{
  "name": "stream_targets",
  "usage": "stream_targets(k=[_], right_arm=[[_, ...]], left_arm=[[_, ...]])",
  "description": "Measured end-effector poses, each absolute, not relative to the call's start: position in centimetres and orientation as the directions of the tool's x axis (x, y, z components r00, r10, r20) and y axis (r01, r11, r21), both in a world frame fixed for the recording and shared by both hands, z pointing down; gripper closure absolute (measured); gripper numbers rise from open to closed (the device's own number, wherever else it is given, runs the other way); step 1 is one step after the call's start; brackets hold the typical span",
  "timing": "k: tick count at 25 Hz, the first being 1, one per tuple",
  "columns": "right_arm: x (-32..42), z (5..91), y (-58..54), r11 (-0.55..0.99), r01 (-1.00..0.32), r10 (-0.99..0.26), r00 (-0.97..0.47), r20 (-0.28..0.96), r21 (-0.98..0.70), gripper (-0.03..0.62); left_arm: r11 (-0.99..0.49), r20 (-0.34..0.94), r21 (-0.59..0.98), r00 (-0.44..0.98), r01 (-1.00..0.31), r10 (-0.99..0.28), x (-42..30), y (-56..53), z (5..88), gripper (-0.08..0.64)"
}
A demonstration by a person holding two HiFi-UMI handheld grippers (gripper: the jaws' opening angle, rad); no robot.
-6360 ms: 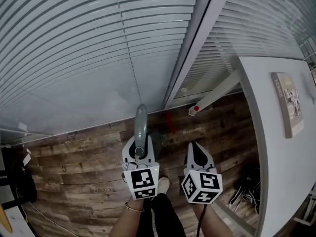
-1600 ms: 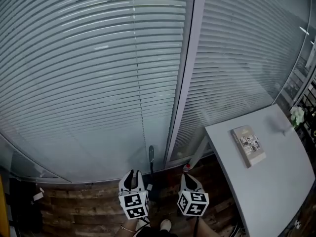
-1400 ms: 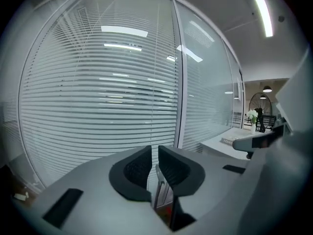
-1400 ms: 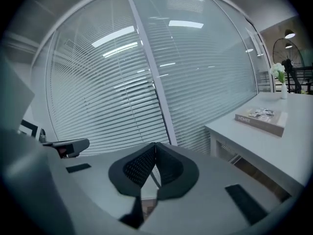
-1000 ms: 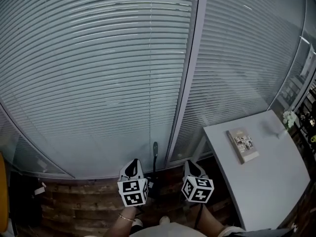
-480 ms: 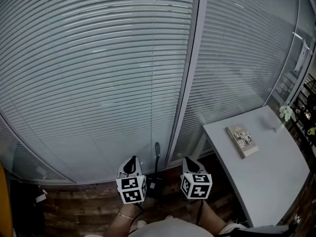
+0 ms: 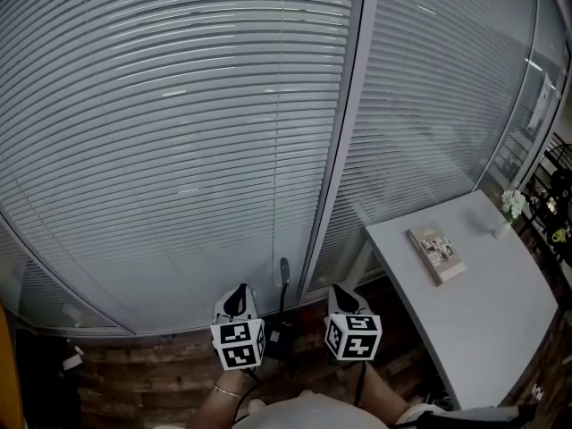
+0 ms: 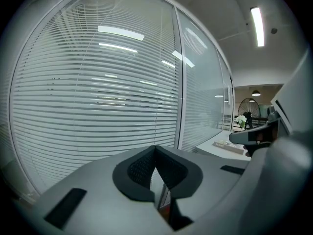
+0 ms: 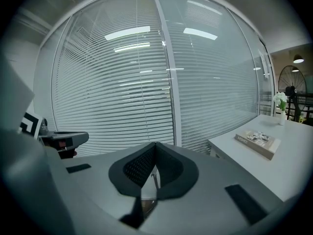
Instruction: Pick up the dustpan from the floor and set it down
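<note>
Now the dustpan (image 7: 283,275) stands on the floor (image 7: 143,378) by the glass wall (image 7: 179,150), handle upright, between and just ahead of the left hand-held gripper (image 7: 237,295) and right hand-held gripper (image 7: 341,293), both closed and empty, neither clearly nearer.

Grey table (image 7: 487,307) — book (image 7: 435,254) on top

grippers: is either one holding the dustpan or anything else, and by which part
Nothing is held. The left gripper and right gripper both have jaws closed together on nothing; the dustpan stands free on the floor between them.
</note>
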State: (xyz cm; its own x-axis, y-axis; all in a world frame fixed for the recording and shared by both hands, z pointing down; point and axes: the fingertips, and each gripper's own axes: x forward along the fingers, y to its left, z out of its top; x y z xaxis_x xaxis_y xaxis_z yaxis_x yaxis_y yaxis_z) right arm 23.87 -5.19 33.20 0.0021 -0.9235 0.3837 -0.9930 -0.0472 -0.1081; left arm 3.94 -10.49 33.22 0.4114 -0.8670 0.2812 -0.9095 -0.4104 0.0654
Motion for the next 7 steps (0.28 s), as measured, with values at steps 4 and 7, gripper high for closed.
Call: stream_targets(k=[4, 7], right_arm=[[23.84, 33.30, -5.04, -0.050, -0.993, -0.924, 0.004, 0.383, -0.110, 0.560], [23.57, 33.40, -5.13, -0.051, -0.993, -0.923, 0.004, 0.385, -0.111, 0.560]], left_arm=[[-0.409, 0.284, 0.069, 0.411, -0.910, -0.867, 3.77, -10.24, 33.50, 0.541], [-0.407, 0.289, 0.072, 0.410, -0.911, -0.865, 3.45, -10.24, 33.72, 0.541]])
